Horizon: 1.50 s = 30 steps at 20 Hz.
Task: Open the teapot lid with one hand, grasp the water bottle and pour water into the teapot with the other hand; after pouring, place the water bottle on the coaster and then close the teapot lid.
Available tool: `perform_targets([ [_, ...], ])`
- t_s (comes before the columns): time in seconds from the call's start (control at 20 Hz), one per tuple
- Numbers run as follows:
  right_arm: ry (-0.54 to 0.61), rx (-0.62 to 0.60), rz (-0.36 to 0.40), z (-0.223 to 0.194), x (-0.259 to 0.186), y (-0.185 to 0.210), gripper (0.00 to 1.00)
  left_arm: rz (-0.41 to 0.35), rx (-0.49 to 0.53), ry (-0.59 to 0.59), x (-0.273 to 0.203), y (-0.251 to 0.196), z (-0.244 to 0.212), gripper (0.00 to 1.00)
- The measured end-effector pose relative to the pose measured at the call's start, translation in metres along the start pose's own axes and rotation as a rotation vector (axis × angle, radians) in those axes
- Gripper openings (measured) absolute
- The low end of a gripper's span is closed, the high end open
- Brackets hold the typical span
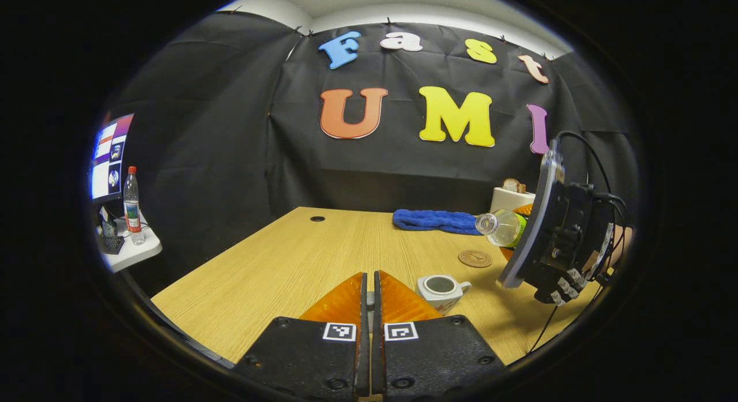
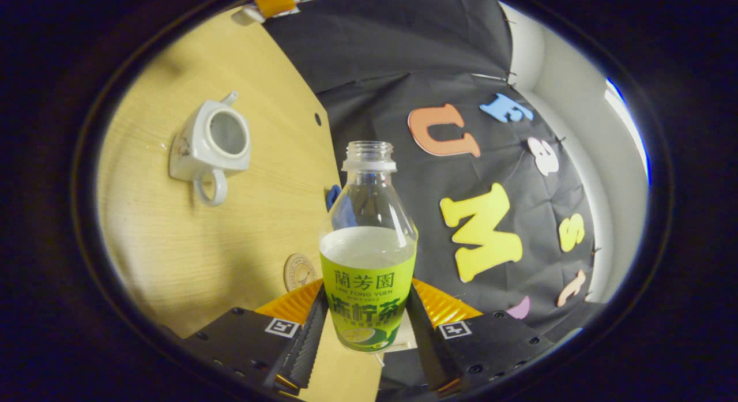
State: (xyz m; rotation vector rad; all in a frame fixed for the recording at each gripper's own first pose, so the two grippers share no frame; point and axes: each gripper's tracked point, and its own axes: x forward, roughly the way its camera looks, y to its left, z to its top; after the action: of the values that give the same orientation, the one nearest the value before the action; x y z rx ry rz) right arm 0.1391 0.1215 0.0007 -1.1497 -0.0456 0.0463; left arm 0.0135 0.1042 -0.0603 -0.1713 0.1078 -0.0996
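One water bottle (image 2: 368, 258), uncapped and part full, is clamped between the right gripper (image 2: 366, 327)'s two fingers, tipped with its mouth toward the one lidless teapot (image 2: 211, 145) ahead and to its left. One coaster (image 2: 298, 271) lies just left of the fingers. The left gripper (image 1: 370, 295) is pressed almost closed; whether it holds anything cannot be told. Bare table (image 1: 277, 263) spreads to its left edge.

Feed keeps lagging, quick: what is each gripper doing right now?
Left gripper: closed, whether it holds anything cannot be told.
Right gripper: closed on the uncapped clear plastic water bottle with green label, tilted.
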Motion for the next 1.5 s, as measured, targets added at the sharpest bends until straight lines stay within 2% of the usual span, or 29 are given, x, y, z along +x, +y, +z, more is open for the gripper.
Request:
perform_targets([
  [0.1,-0.004,-0.036,0.005,0.000,0.004,0.006,0.74,0.003,-0.006,0.004,0.000,0.003,-0.003,0.04],
  [0.4,-0.044,-0.211,-0.046,0.019,0.003,0.010,0.72,-0.012,-0.013,0.002,0.000,0.007,-0.008,0.04],
  [0.8,-0.104,-0.503,-0.168,0.047,0.000,-0.008,0.72,-0.029,-0.015,-0.001,-0.002,0.009,-0.009,0.04],
  [1.05,-0.122,-0.607,-0.218,0.057,-0.005,-0.018,0.74,-0.031,-0.006,0.003,-0.002,0.009,-0.013,0.04],
  [1.5,-0.108,-0.713,-0.228,0.063,-0.008,-0.013,0.74,-0.029,-0.011,0.011,0.000,0.014,-0.018,0.04],
])
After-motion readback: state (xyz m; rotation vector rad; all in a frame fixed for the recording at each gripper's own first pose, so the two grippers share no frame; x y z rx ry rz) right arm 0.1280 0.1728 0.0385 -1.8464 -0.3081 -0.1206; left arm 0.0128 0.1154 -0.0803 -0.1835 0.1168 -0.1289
